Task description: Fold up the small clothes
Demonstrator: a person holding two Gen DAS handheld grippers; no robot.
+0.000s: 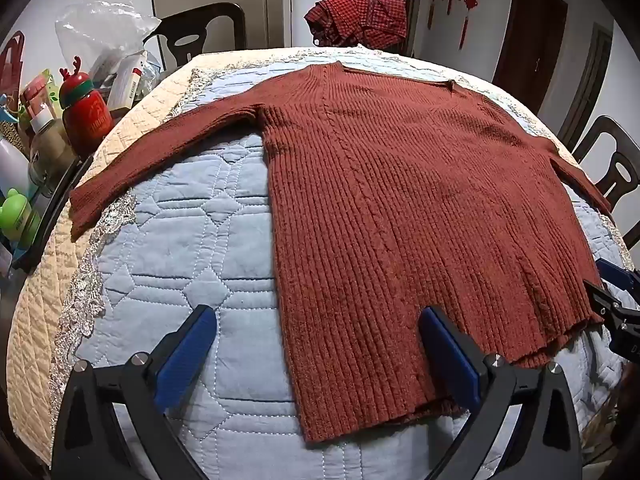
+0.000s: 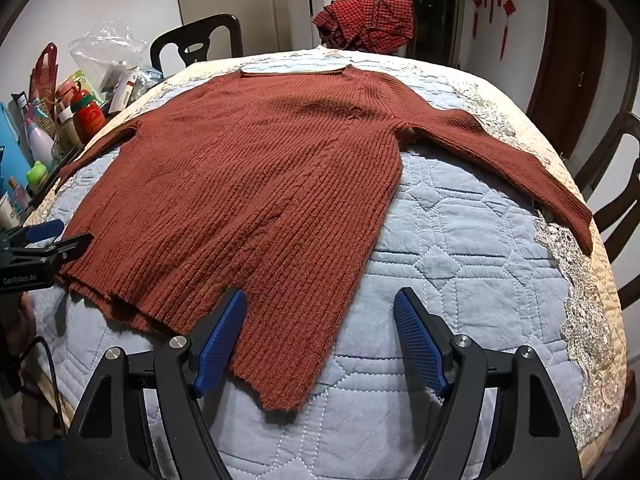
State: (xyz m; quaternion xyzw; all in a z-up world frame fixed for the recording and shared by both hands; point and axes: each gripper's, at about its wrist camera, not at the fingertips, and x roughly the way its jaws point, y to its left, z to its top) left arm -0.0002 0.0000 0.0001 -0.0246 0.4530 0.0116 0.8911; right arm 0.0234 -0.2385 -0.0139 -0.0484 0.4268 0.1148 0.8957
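Lying flat on the quilt (image 1: 192, 248), the sweater (image 1: 400, 200) — both tools (image 1: 316, 328) (image 2: 320, 312) spread apart, holding nothing.

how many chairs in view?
3. One chair behind the table's far left, one at the right side, and a third nearer on the right, mostly cropped. More may be hidden behind the table.

Rust ribbed sweater (image 1: 400, 208) lies flat, sleeves outspread.
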